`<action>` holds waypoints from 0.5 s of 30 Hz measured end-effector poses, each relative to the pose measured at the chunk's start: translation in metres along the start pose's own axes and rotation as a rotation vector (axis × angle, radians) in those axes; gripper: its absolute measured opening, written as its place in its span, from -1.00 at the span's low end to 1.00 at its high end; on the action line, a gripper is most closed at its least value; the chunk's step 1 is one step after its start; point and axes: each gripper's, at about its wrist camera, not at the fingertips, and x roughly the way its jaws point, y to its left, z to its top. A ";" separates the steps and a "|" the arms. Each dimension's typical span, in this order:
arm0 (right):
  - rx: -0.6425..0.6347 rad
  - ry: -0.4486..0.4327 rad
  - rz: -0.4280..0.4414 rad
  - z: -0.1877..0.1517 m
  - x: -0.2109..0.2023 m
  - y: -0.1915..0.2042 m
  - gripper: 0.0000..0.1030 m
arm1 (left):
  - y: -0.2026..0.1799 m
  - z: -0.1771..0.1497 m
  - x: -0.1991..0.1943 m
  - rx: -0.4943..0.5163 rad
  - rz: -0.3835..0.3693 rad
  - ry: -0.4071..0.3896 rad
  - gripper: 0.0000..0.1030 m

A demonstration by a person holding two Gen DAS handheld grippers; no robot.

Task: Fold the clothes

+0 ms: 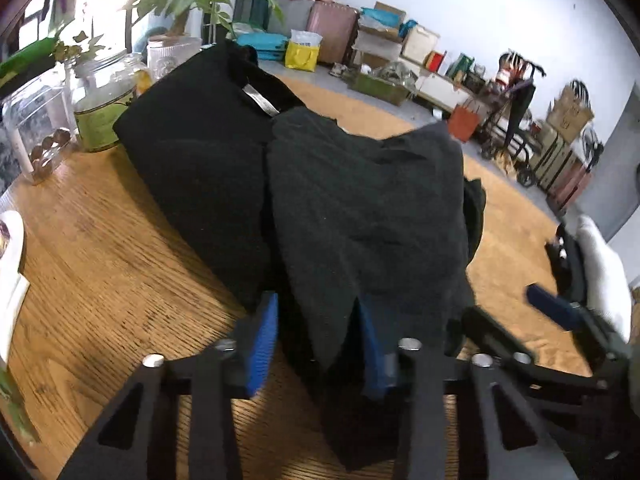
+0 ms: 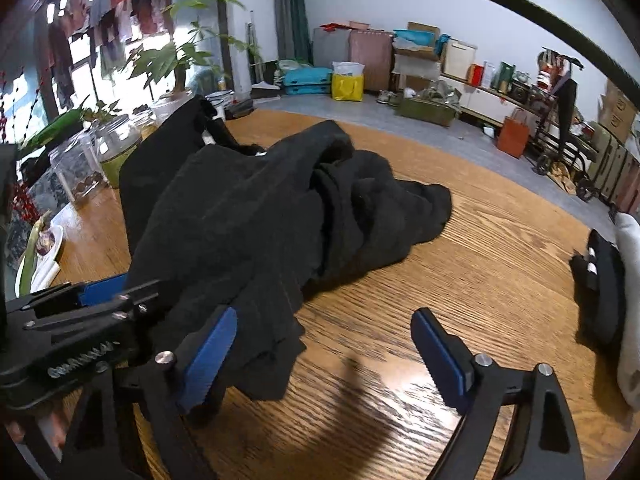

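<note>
- The black garment (image 1: 360,200) lies across the middle of the frame on the wooden table (image 1: 100,260), collar label toward the upper left.
- The left gripper (image 1: 316,336) at bottom centre holds a raised flap of the fabric between its blue pads.
- The right gripper (image 2: 324,356), low in its own view, stands wide with nothing between its fingers.
- Judged progress: partway. One side looks flat and doubled, but the right portion (image 2: 360,200) is bunched and wants smoothing and folding.
- Glass jars (image 1: 104,100) sit at upper left.
</note>
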 end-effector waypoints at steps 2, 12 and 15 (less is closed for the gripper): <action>-0.004 0.014 0.018 0.001 0.005 0.003 0.51 | 0.001 -0.001 -0.004 -0.018 -0.018 -0.005 -0.60; -0.015 0.006 0.117 -0.002 0.005 0.014 -0.88 | 0.012 0.002 -0.023 -0.053 -0.014 -0.047 -0.86; 0.017 -0.050 0.127 -0.001 -0.010 0.009 -0.91 | 0.018 0.002 -0.028 -0.048 0.006 -0.062 -0.96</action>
